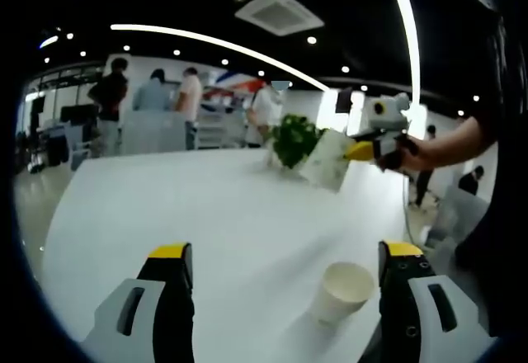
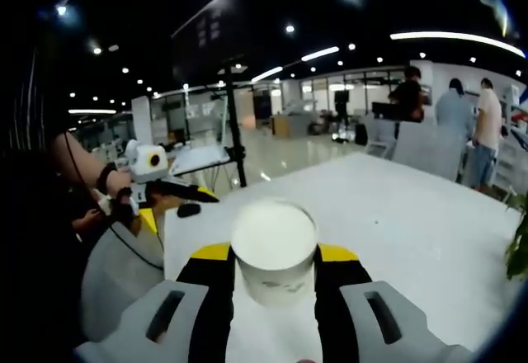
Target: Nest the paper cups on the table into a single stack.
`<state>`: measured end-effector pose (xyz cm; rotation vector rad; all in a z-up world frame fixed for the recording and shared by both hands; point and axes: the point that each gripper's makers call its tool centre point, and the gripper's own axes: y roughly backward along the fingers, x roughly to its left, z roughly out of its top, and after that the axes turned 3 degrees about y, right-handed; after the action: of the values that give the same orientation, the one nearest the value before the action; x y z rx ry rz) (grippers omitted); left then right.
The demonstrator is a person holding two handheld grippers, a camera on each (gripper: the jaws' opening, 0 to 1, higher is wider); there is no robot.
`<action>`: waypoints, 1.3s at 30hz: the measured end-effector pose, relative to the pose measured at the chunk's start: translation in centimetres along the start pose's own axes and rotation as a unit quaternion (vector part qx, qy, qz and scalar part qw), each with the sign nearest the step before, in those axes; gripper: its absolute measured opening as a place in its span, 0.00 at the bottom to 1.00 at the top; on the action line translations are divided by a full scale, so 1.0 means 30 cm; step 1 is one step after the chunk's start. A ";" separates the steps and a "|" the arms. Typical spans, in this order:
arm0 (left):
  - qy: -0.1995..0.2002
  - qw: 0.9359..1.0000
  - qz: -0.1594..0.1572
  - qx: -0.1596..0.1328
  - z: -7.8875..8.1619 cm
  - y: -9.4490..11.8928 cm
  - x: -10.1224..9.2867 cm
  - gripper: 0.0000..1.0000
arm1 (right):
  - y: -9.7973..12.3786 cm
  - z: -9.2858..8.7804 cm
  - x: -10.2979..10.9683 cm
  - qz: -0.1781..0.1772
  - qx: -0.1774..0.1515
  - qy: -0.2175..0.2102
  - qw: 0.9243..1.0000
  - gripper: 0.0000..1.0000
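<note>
A white paper cup point(image 1: 342, 291) stands upright on the white table point(image 1: 181, 206), just inside the right jaw of my left gripper point(image 1: 285, 252). That gripper is open with nothing between its fingers. My right gripper point(image 2: 275, 253) is shut on a second white paper cup point(image 2: 274, 247), whose wide round end faces up in the right gripper view. In the left gripper view that held cup point(image 1: 330, 161) hangs tilted above the far side of the table, with the right gripper point(image 1: 356, 150) on it in a person's hand. The left gripper point(image 2: 186, 202) appears at the left of the right gripper view.
A green potted plant point(image 1: 295, 139) stands on the table behind the held cup and shows again at the edge point(image 2: 520, 247). Several people point(image 1: 148, 103) stand beyond the far table edge. A tall dark stand point(image 2: 235, 124) rises behind the table point(image 2: 396, 214).
</note>
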<state>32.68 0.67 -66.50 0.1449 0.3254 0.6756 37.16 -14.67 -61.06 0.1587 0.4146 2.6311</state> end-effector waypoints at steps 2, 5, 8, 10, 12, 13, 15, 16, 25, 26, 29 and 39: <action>0.001 1.000 -0.002 0.001 -0.003 -0.001 -0.004 0.92 | 0.001 0.021 0.025 0.006 -0.011 -0.003 1.000 0.35; 0.002 1.000 -0.003 0.001 -0.005 -0.004 -0.010 0.92 | 0.000 0.032 0.053 0.011 -0.014 -0.005 1.000 0.35; 0.004 1.000 -0.005 0.000 -0.007 -0.005 -0.012 0.92 | 0.003 0.048 0.083 0.017 -0.019 -0.005 1.000 0.34; 0.004 1.000 -0.006 0.001 -0.007 -0.006 -0.014 0.92 | 0.008 0.059 0.099 0.018 -0.023 -0.006 1.000 0.34; 0.005 1.000 -0.007 0.001 -0.009 -0.007 -0.016 0.92 | 0.012 0.068 0.107 0.018 -0.029 -0.009 0.999 0.34; 0.004 1.000 -0.007 0.001 -0.009 -0.008 -0.018 0.92 | 0.014 0.072 0.113 0.018 -0.032 -0.012 0.999 0.34; 0.002 1.000 -0.008 0.002 -0.011 -0.011 -0.020 0.92 | 0.015 0.076 0.119 0.019 -0.036 -0.015 0.999 0.34; 0.002 1.000 -0.008 0.003 -0.012 -0.012 -0.020 0.92 | 0.013 0.074 0.121 0.018 -0.036 -0.016 0.999 0.34; 0.017 1.000 -0.019 -0.007 0.006 -0.019 -0.033 0.90 | 0.008 0.073 0.120 0.017 -0.039 -0.023 0.999 0.34; 0.018 1.000 -0.021 -0.009 0.010 -0.020 -0.035 0.89 | 0.007 0.073 0.122 0.018 -0.039 -0.024 0.999 0.34; 0.028 0.999 -0.030 -0.015 0.019 -0.021 -0.049 0.88 | 0.003 0.069 0.127 0.019 -0.037 -0.024 0.999 0.34; 0.047 0.996 -0.074 -0.021 0.041 -0.045 -0.135 0.81 | -0.002 0.079 0.137 0.018 -0.046 -0.030 0.998 0.34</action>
<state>30.93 -2.97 -64.66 0.0489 0.4090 0.5428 33.99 -12.07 -58.67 0.2162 0.2724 2.6677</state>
